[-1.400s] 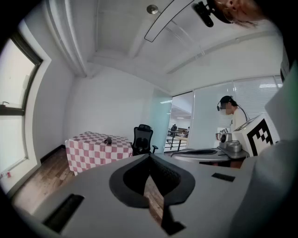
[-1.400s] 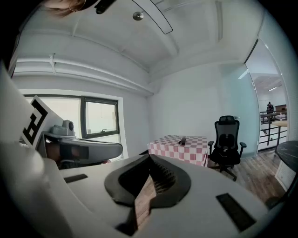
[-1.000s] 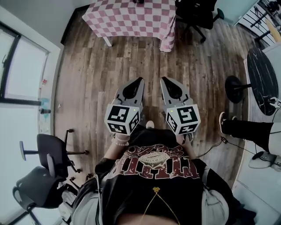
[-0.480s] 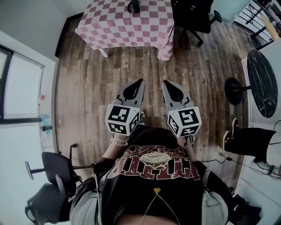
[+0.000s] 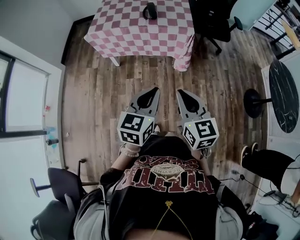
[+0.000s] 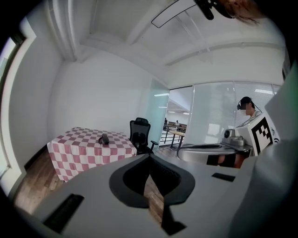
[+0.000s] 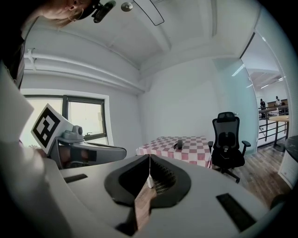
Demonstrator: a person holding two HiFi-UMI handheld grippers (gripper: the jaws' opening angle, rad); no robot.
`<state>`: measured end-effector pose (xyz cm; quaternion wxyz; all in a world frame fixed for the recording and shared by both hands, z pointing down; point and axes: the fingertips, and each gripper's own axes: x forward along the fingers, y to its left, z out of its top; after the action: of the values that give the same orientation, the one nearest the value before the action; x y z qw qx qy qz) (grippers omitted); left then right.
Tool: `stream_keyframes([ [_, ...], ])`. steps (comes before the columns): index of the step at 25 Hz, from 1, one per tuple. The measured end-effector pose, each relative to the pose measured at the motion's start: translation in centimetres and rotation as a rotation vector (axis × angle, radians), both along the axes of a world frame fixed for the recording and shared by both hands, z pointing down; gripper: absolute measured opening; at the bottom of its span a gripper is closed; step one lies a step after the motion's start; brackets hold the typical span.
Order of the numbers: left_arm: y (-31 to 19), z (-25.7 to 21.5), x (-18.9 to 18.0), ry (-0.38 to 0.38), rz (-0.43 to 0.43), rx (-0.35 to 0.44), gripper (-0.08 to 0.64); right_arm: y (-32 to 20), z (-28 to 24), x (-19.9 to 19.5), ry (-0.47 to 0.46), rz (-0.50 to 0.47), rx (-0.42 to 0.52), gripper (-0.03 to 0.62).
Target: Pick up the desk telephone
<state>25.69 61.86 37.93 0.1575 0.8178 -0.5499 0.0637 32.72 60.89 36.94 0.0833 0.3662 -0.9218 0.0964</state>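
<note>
The desk telephone [image 5: 150,10] is a small dark object lying on a table with a pink-and-white checked cloth [image 5: 136,33] at the top of the head view. It shows far off in the left gripper view [image 6: 103,138] and the right gripper view [image 7: 179,144]. My left gripper [image 5: 153,90] and right gripper [image 5: 181,92] are held side by side over the wooden floor, well short of the table. Both point toward it, with their jaws closed tip to tip and nothing between them.
A black office chair [image 5: 211,16] stands right of the checked table. A round black table [image 5: 283,91] and a seated person's legs [image 5: 262,159] are at the right. More chairs [image 5: 61,187] stand at the lower left beside a window wall.
The checked table has come closer in the head view and the telephone on it now shows in full. Both grippers have travelled forward together, still closed.
</note>
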Motion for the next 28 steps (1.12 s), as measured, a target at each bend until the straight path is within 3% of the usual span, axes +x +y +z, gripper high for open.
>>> stream_keyframes([
  [13,-3.5,0.2,-4.2,0.037,-0.074,0.0,0.008,-4.5,0.3,-3.2,0.011,-0.032,-0.019,0.02],
  [28,-14.8,0.2,-5.9,0.035,-0.14,-0.027,0.008,-16.3,-0.5,-5.6,0.021,-0.132,-0.025,0.02],
])
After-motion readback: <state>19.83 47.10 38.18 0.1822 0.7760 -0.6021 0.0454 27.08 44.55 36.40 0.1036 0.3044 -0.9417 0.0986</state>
